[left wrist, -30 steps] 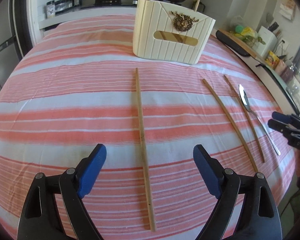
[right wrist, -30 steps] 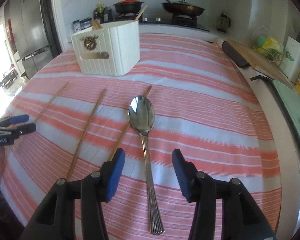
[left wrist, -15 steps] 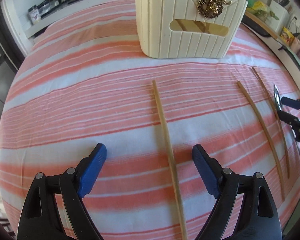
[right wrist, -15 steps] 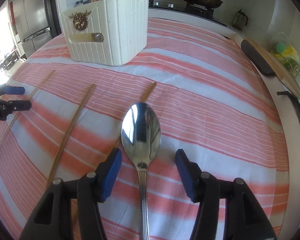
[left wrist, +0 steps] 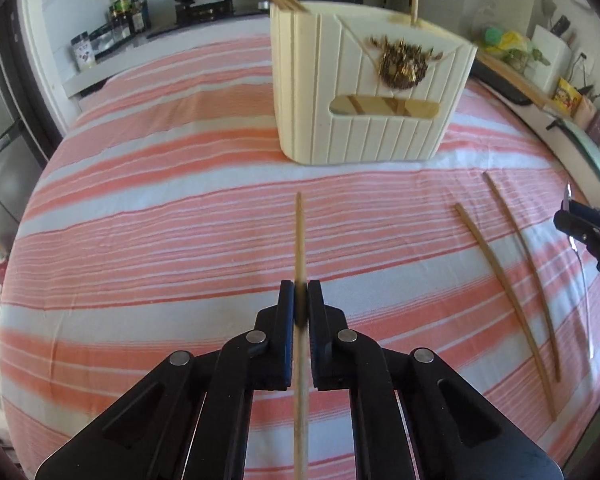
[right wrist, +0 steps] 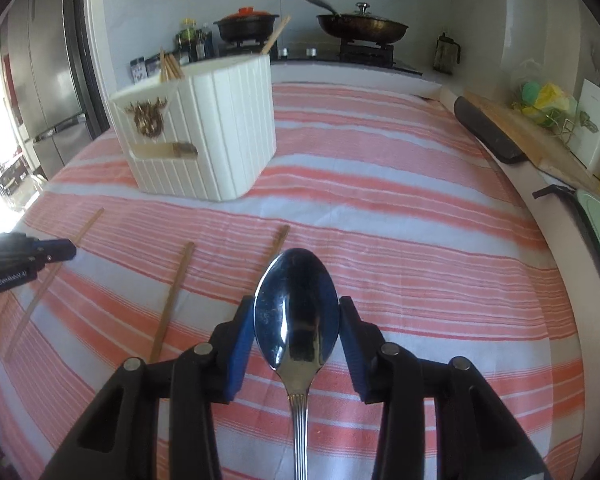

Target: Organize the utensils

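my left gripper: fingers clamped on a chopstick, tip toward the cream holder. my right gripper: fingers closed against the spoon bowl. two chopsticks on the striped counter.

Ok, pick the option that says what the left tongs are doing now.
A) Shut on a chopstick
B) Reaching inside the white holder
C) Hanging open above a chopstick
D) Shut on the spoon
A: in the left wrist view the left tongs have their blue pads pressed against the sides of a chopstick over the striped cloth.
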Available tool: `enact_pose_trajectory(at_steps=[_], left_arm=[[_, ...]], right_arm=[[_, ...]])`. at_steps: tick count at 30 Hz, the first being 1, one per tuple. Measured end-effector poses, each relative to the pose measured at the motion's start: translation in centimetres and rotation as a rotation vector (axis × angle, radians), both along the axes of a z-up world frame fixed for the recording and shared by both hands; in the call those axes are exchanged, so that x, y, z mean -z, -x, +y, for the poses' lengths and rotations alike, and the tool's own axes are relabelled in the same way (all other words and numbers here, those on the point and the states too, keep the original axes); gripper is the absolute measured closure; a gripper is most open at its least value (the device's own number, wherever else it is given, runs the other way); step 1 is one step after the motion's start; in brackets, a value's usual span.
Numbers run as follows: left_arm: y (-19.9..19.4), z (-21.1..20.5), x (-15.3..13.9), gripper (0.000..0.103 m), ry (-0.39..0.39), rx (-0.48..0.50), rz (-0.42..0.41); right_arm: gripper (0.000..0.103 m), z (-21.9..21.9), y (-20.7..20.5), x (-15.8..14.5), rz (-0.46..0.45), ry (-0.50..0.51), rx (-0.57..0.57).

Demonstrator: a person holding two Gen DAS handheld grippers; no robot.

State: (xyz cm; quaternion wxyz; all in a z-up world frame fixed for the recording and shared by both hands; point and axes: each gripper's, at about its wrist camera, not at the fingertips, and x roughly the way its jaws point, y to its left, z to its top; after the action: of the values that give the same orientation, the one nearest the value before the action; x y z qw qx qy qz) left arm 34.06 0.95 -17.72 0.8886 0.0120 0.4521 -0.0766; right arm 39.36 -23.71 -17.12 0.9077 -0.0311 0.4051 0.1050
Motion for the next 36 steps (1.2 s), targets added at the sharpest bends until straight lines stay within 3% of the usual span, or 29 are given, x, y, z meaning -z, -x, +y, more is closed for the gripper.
enact_pose_trajectory(at_steps=[5, 10, 15, 19, 23, 25, 27, 29, 35, 36], left_arm=[[3.4, 1.2, -5.6, 0.098, 0.079, 0.010, -0.161], [5.8, 2.2, -10.1, 0.098, 0.151, 0.026, -0.269], [6.4, 2.9, -11.1, 0.098, 0.220, 0.018, -0.295], [6.3, 2.8, -11.2, 0.100, 0.223, 0.014, -0.302], [4.9, 2.2, -9.4, 0.099, 0.192, 0.048, -0.212], [3.5, 2.1, -8.0, 0.093, 0.178, 0.054, -0.148], [1.4, 2.1, -6.2, 0.055, 0.161, 0.047, -0.081], [-1.1, 2.1, -4.3, 0.050, 0.140, 0.028, -0.028], [-8.1, -0.5, 1.2, 0.054, 0.008, 0.031, 0.150], [-8.7, -1.0, 1.9, 0.077, 0.002, 0.038, 0.175]], right_arm=[[0.062, -0.6, 2.9, -4.8, -0.092, -0.097, -0.020], [0.062, -0.6, 5.2, -8.3, -0.167, -0.160, -0.047], [0.062, -0.4, 6.3, -9.8, -0.207, -0.195, -0.048], [0.062, -0.1, 6.0, -10.5, -0.226, -0.191, -0.044], [0.062, -0.1, 5.6, -10.9, -0.229, -0.199, -0.039], [0.062, 0.0, 5.5, -11.2, -0.234, -0.197, -0.041], [0.062, 0.0, 5.6, -11.4, -0.238, -0.198, -0.045], [0.062, 0.1, 5.7, -11.5, -0.240, -0.198, -0.050], [0.062, 0.3, 6.1, -11.9, -0.240, -0.197, -0.054], [0.062, 0.3, 6.2, -11.9, -0.239, -0.196, -0.055]])
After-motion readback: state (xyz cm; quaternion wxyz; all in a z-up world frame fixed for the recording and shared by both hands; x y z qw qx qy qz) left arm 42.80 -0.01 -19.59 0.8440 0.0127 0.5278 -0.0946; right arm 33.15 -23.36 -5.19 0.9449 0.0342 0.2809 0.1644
